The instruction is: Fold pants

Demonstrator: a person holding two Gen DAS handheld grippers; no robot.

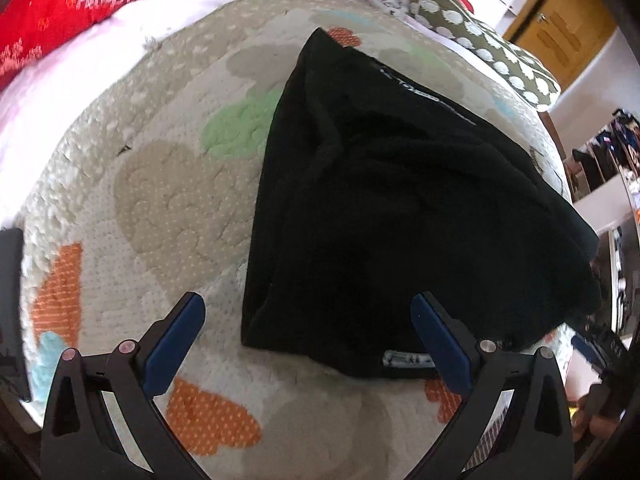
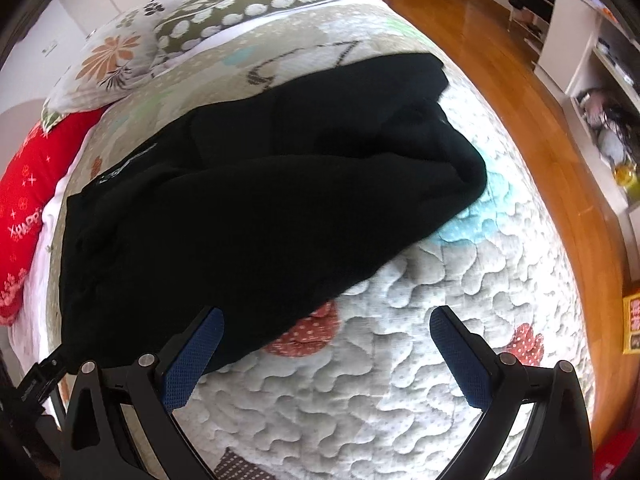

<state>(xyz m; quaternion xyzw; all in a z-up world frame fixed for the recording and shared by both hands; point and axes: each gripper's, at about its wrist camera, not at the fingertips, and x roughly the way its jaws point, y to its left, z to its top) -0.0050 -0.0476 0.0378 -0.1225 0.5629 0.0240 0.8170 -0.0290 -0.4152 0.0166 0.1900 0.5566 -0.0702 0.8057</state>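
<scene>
Quilted bed (image 2: 420,360) under folded black pants (image 2: 256,208); both tongs (image 1: 308,344) (image 2: 326,354) wide open, empty.

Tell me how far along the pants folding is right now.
Done: the black pants lie doubled over in a bundle on the quilt. In hand: nothing; the left claw and right claw are open and empty. Left: the uneven, rumpled bundle probably needs another fold.

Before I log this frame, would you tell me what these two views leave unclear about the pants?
- Pants: folds and layers lost in solid black, both views.
- White label: print too small, left wrist view.
- Pants' near corner: hidden behind the right gripper finger, right wrist view.
- Bedspread under the pants: covered.
</scene>
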